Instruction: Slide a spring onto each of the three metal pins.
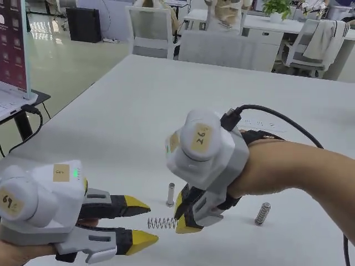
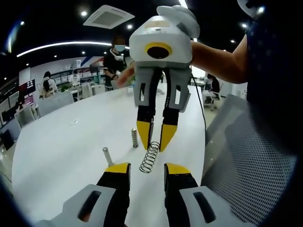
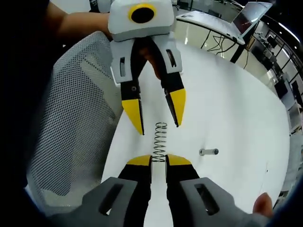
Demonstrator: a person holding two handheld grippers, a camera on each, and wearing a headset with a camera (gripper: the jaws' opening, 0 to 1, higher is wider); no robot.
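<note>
My right gripper (image 1: 183, 217) is shut on one end of a thin wire spring (image 1: 161, 223), which sticks out level just above the white table (image 1: 138, 111). In the right gripper view the spring (image 3: 160, 141) runs forward from the closed jaws (image 3: 159, 161) toward my left gripper (image 3: 156, 111), which faces it with its jaws open. My left gripper (image 1: 141, 221) holds nothing; its tips flank the spring's free end (image 2: 150, 157). A bare metal pin (image 1: 170, 194) stands just behind the spring. Another pin wearing a spring (image 1: 262, 214) stands to the right.
A black cable (image 1: 277, 113) trails from the right gripper across the table. A mesh chair (image 3: 71, 118) sits close behind the near edge. A laptop (image 1: 11, 55) stands on a side stand at left. Chairs (image 1: 150, 30) line the far edge.
</note>
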